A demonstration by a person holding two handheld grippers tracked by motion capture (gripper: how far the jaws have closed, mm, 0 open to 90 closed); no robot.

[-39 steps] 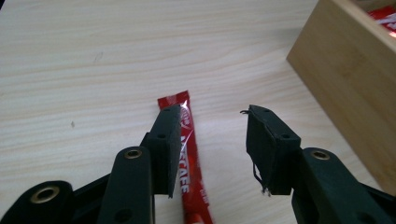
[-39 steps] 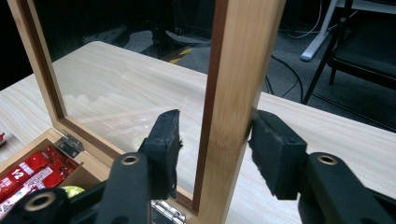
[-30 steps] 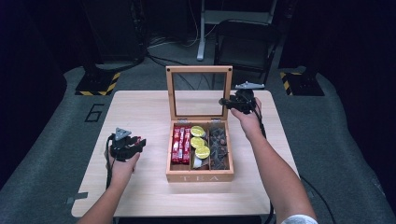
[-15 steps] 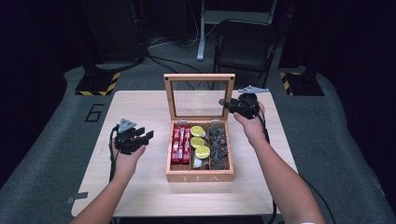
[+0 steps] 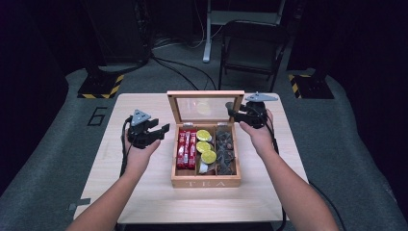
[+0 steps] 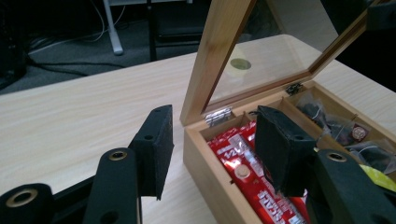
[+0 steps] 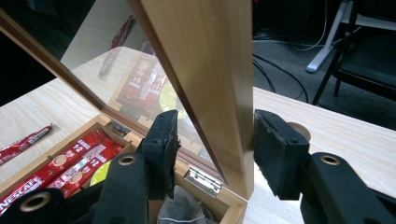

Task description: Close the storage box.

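While the tea box (image 5: 206,163) sits mid-counter (image 5: 144,192), right hand-held gripper (image 7: 212,140) straddles its upright lid (image 7: 210,70), jaws just loosening, steadying it; left hand-held gripper (image 6: 212,149) hovers half-open, empty, near the sachets.

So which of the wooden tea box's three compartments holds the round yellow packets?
The middle compartment: its round yellow packets lie between the red sachets on the left and the dark tea bags on the right.

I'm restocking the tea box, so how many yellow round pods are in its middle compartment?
3 yellow pods show in the high view, in a row down the middle compartment of the tea box, between the red sachets and dark tea bags. More may lie underneath.
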